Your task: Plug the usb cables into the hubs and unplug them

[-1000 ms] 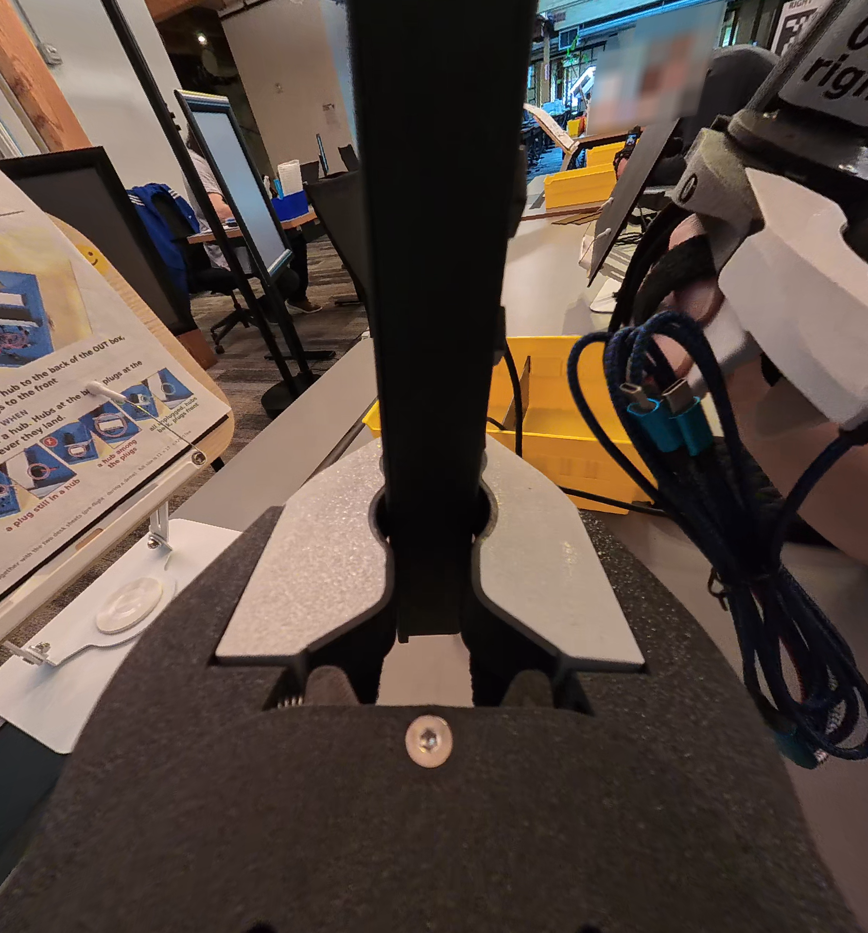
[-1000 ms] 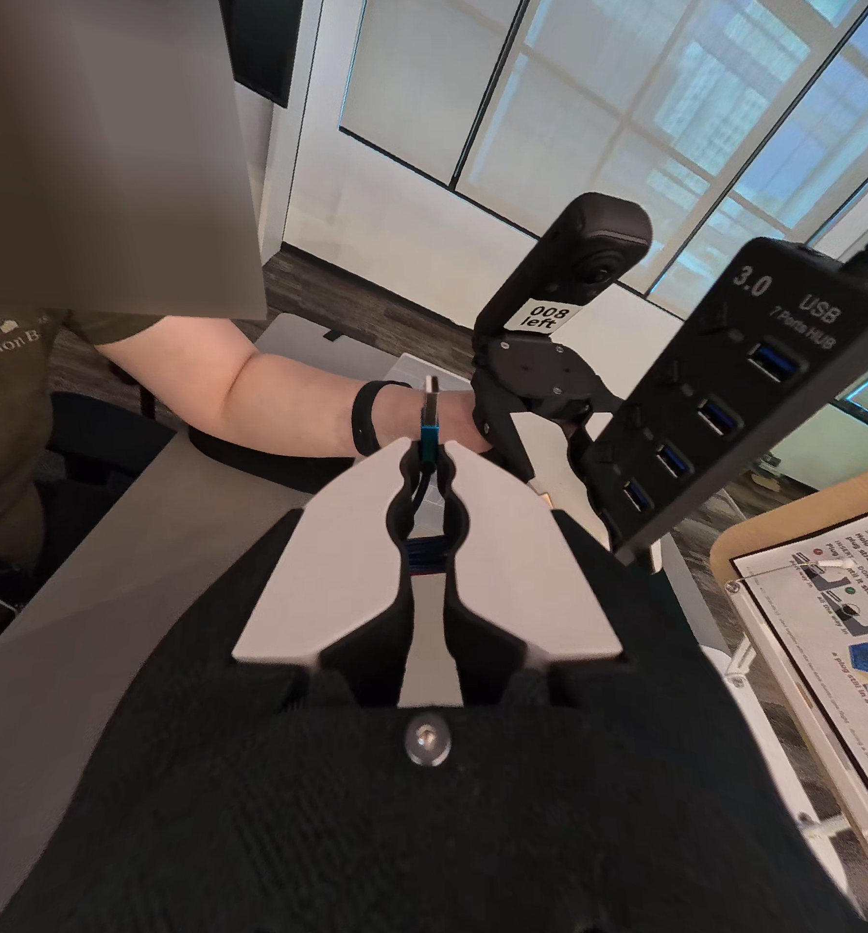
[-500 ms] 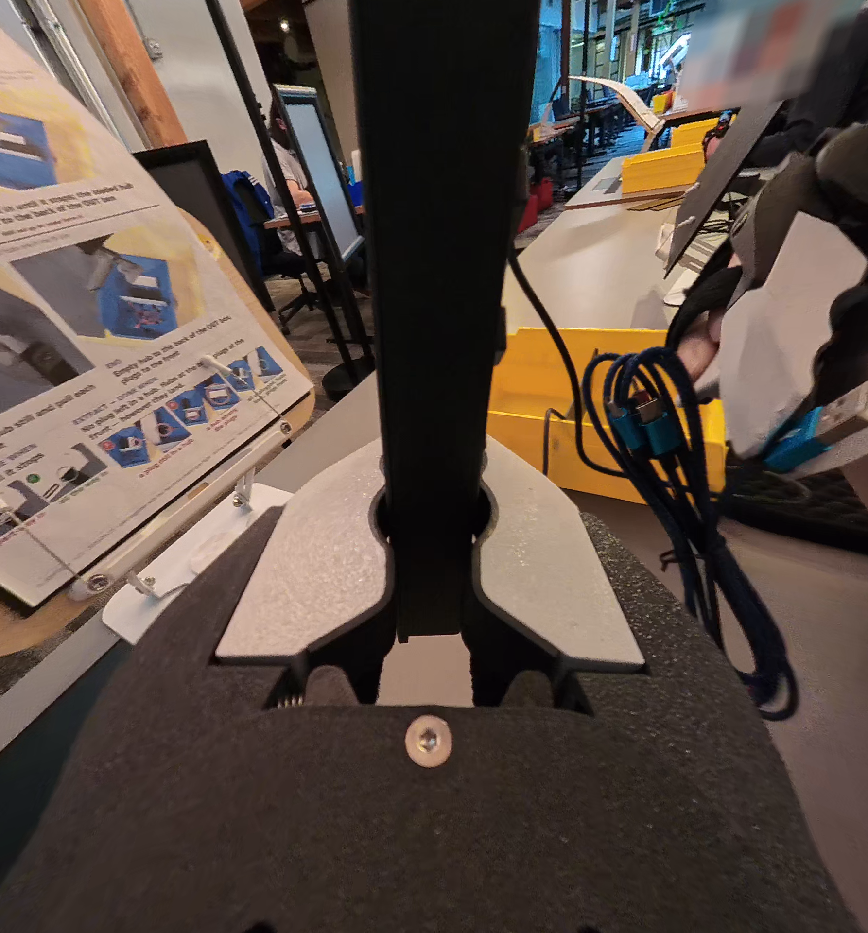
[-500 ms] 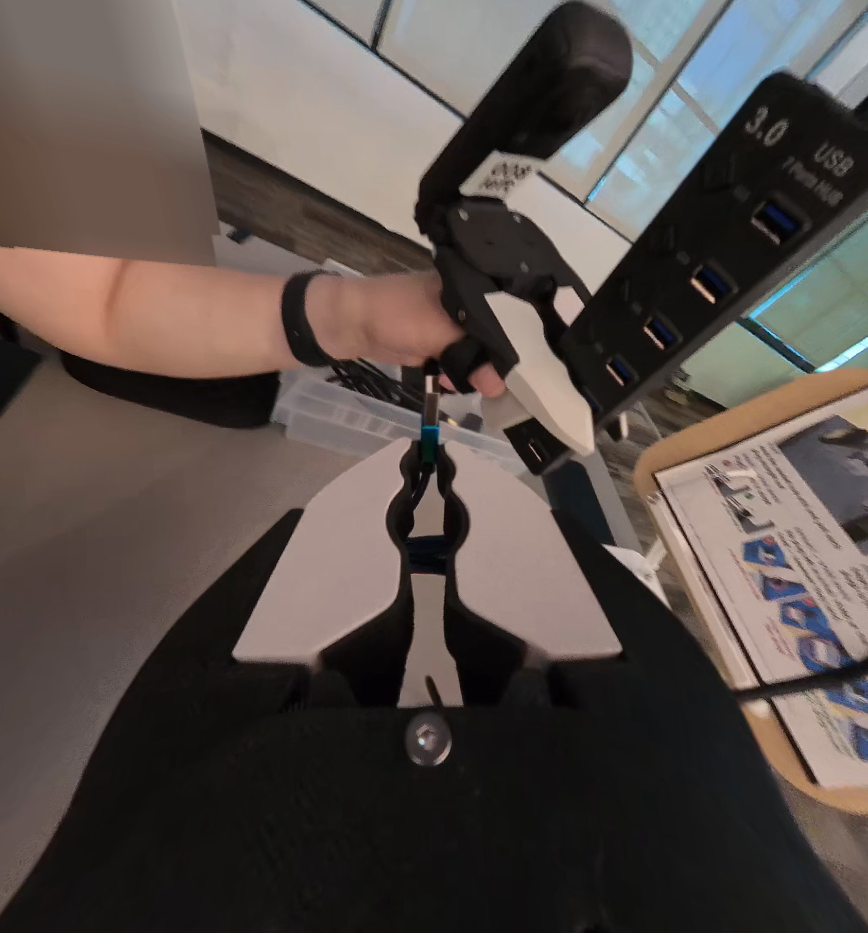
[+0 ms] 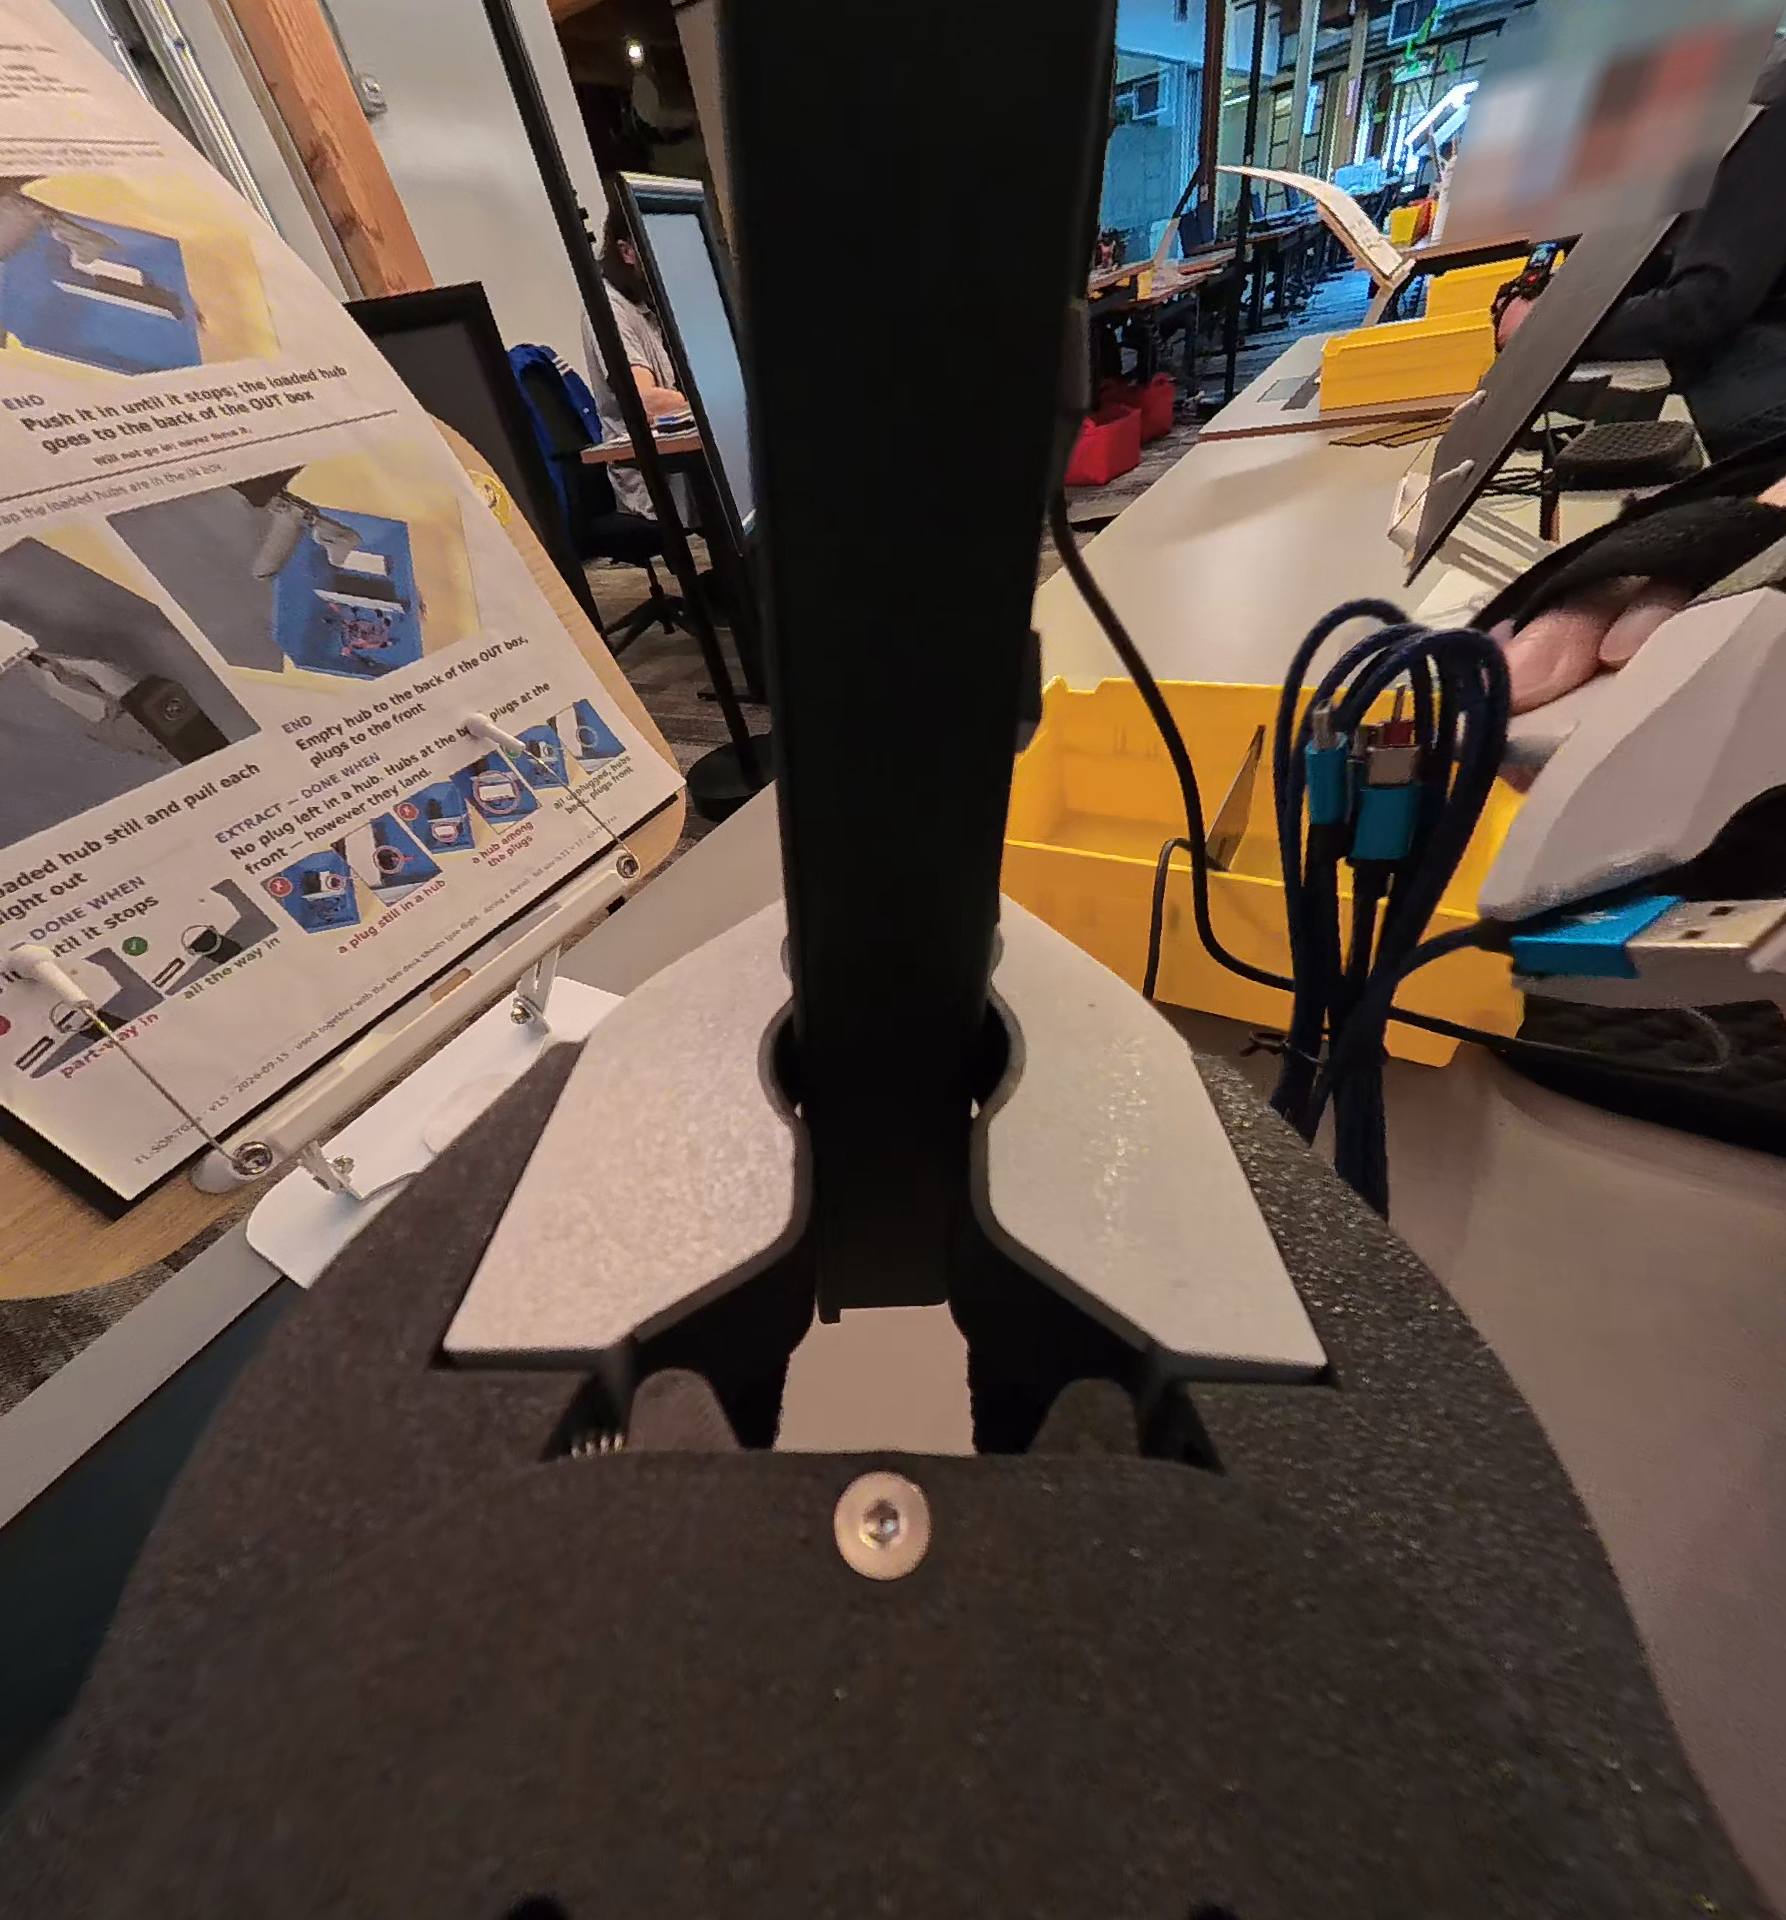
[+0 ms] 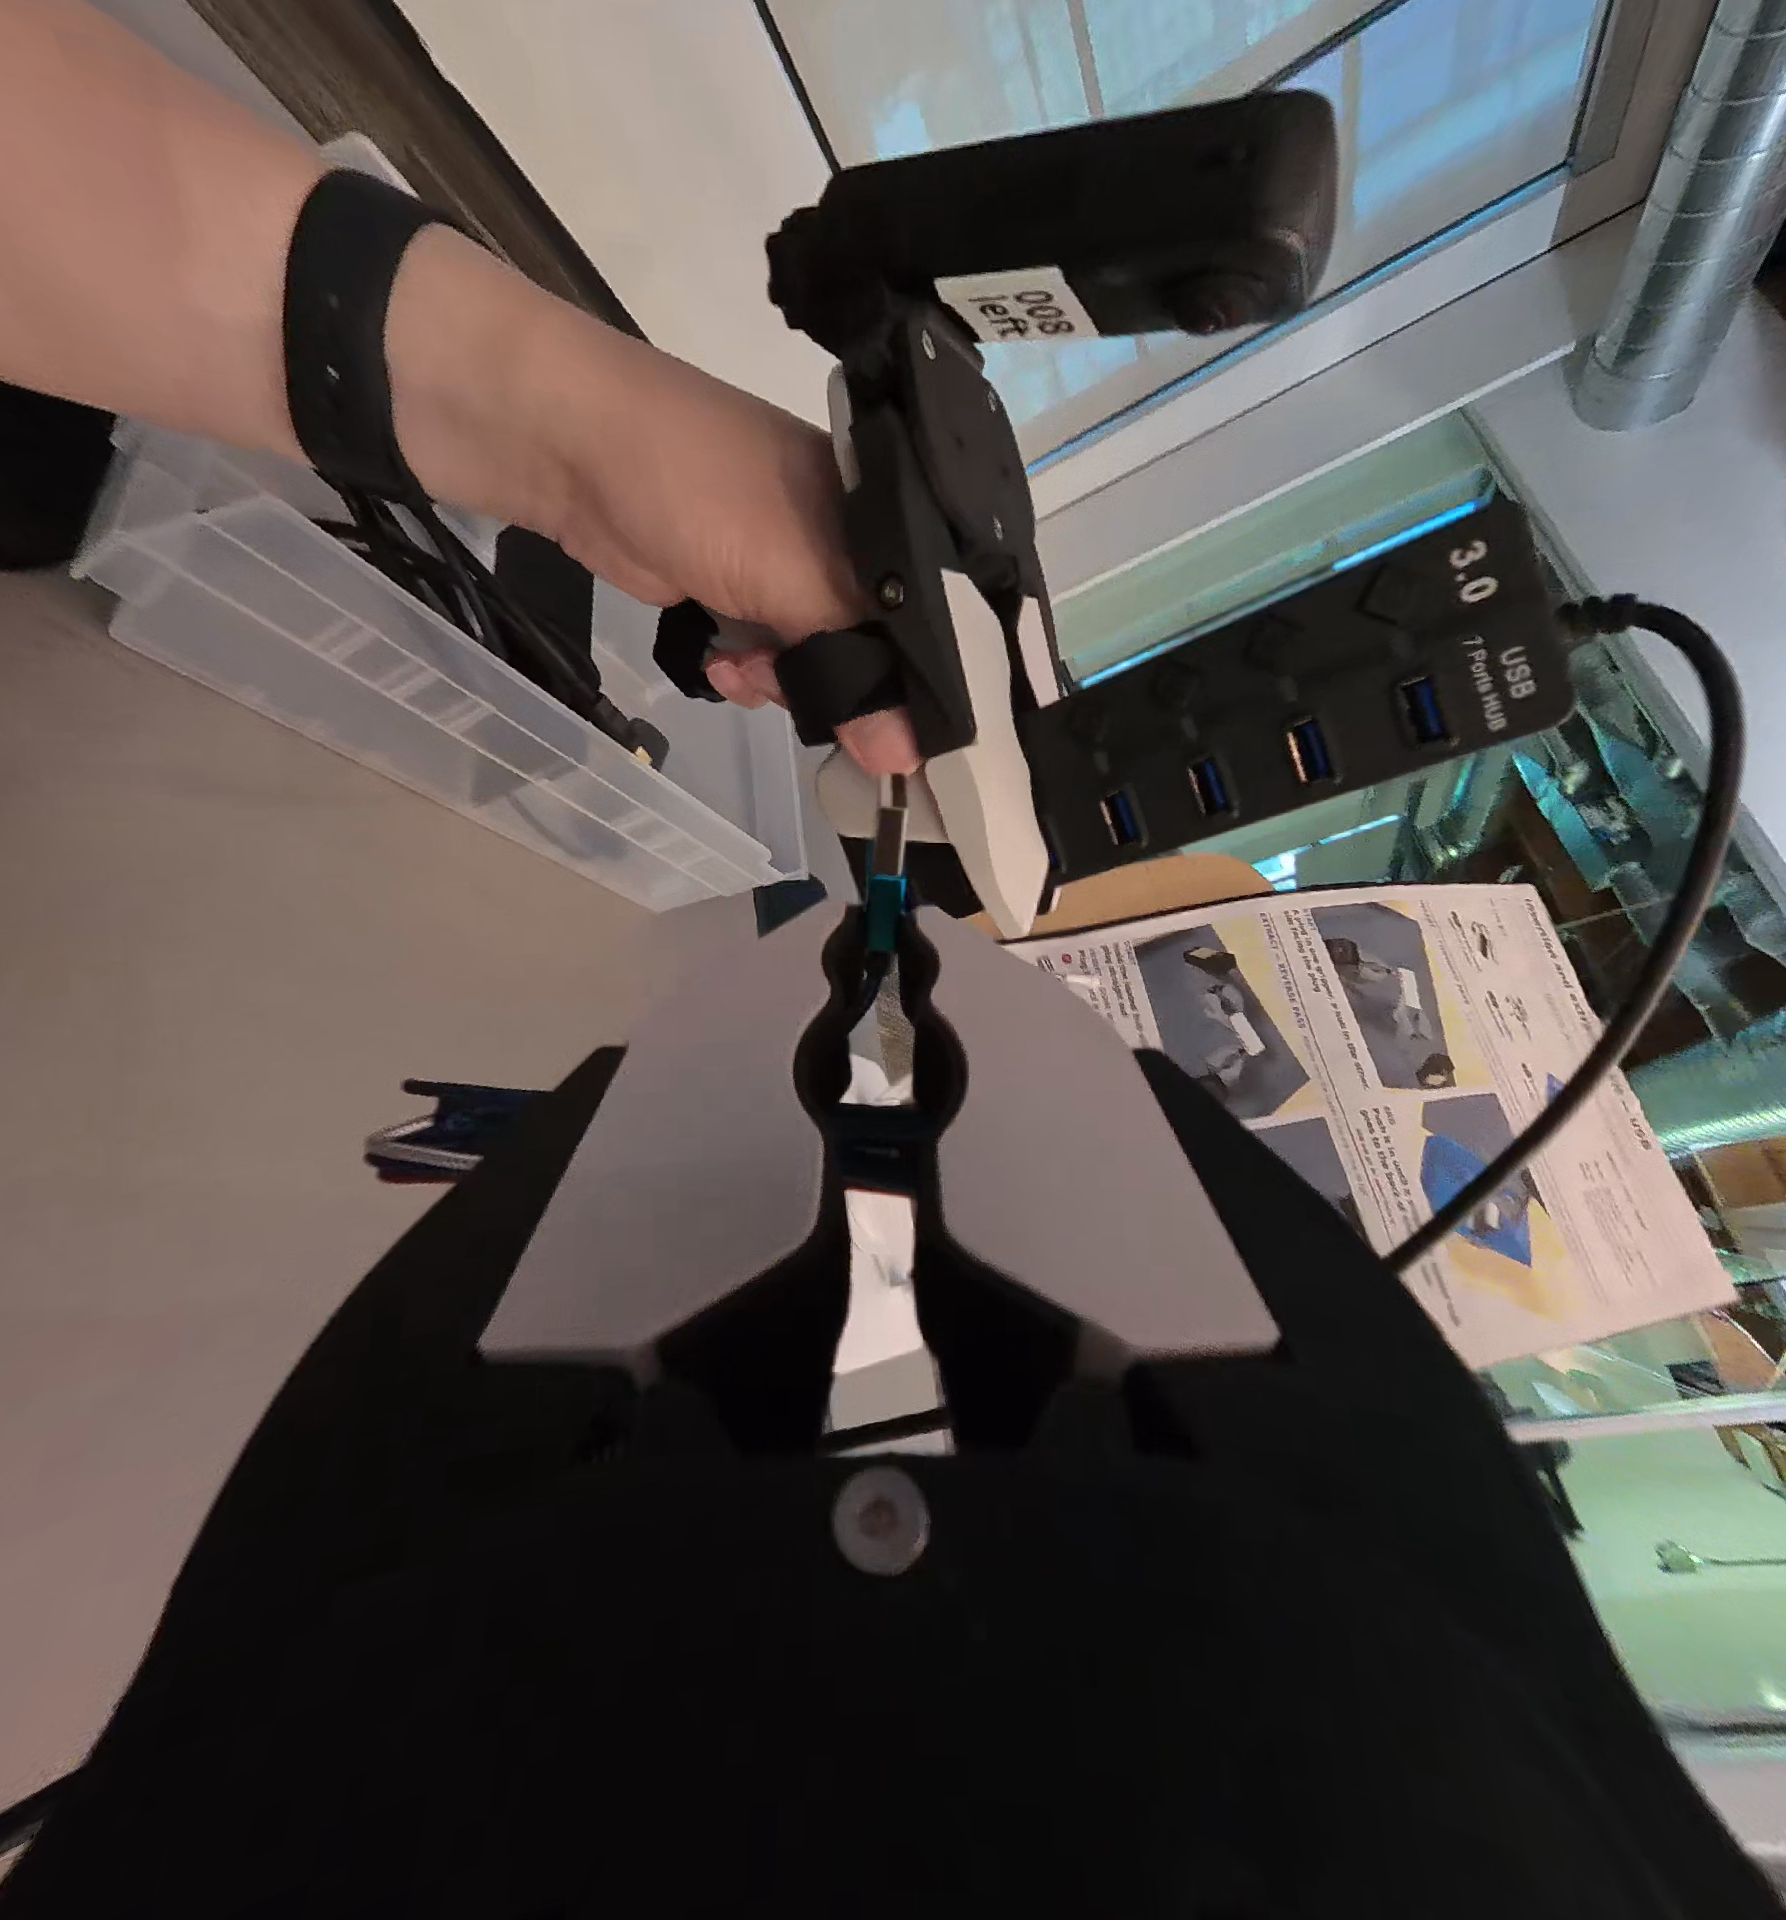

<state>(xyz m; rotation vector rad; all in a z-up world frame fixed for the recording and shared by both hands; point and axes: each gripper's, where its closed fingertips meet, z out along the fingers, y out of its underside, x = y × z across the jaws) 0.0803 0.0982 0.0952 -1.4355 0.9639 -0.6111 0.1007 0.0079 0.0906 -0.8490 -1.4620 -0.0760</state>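
My left gripper point(image 5: 889, 1039) is shut on one end of a long black USB hub point(image 5: 910, 520), which stands up through the middle of the left wrist view. In the right wrist view the hub point(image 6: 1336, 707) shows a row of blue ports, held by the left gripper point(image 6: 1014, 831) in a person's hand. My right gripper point(image 6: 884, 935) is shut on a teal USB plug point(image 6: 889, 862) whose metal tip points at the left gripper's fingers, just short of the hub's gripped end. The plug point(image 5: 1637, 940) and right gripper point(image 5: 1699, 831) show at the right, with the coiled dark blue cable point(image 5: 1367, 810) hanging below.
A yellow bin point(image 5: 1107, 831) sits on the grey table behind the hub. An instruction sheet on a wooden stand point(image 5: 245, 727) is at the left. A clear plastic box point(image 6: 401, 675) with cables lies under the person's wrist. The hub's black lead point(image 6: 1647, 935) loops past the sheet point(image 6: 1388, 1091). Some 10 centimeters of space lies between my two pairs of fingers.
The right gripper has rolled and brought the teal plug closer to the hub's gripped end. The hub has tilted from steep to nearly level in the right wrist view. Both grips are unchanged.
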